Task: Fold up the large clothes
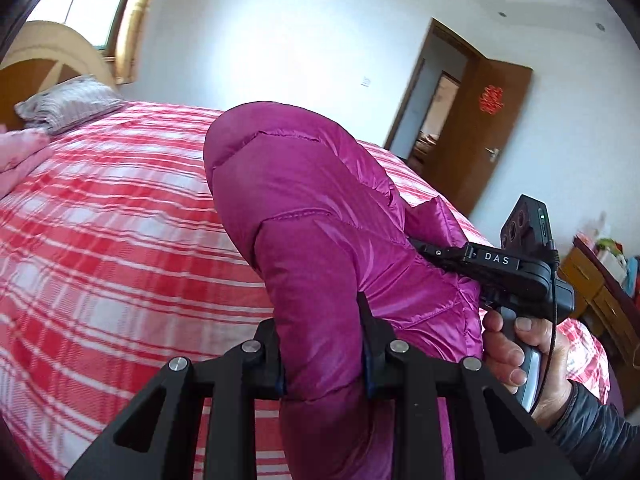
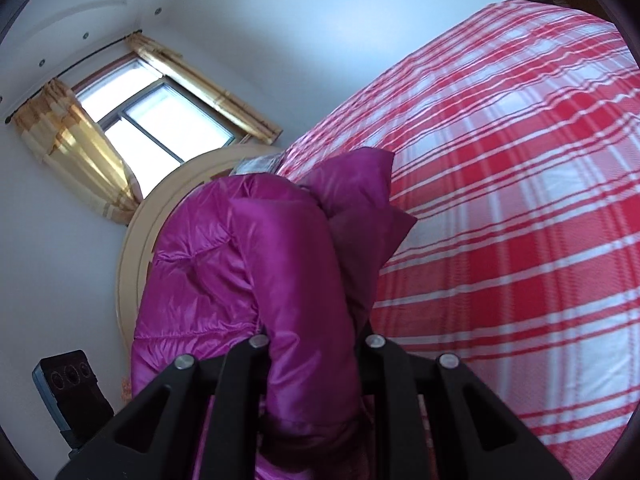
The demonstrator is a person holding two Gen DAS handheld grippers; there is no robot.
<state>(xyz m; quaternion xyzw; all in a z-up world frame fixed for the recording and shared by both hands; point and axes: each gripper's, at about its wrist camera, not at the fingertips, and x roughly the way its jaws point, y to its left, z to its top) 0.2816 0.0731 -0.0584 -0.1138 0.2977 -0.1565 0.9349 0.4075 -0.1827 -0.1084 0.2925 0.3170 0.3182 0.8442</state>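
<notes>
A shiny magenta quilted down jacket [image 1: 312, 216] is held up above the bed. My left gripper [image 1: 323, 344] is shut on a thick fold of it, the puffy fabric bulging out between the jaws. My right gripper [image 2: 314, 344] is shut on another thick fold of the same jacket [image 2: 248, 248]. The right gripper also shows in the left wrist view [image 1: 432, 250], clamped into the jacket's right side, with a hand on its handle. Both grippers' fingertips are buried in fabric.
The bed [image 1: 112, 216] has a red and white plaid cover. A grey pillow [image 1: 68, 104] and a pink folded cloth [image 1: 20, 160] lie by the wooden headboard [image 2: 132, 248]. An open brown door [image 1: 480, 128], a wooden cabinet [image 1: 596, 292] and a curtained window [image 2: 152, 120] are around.
</notes>
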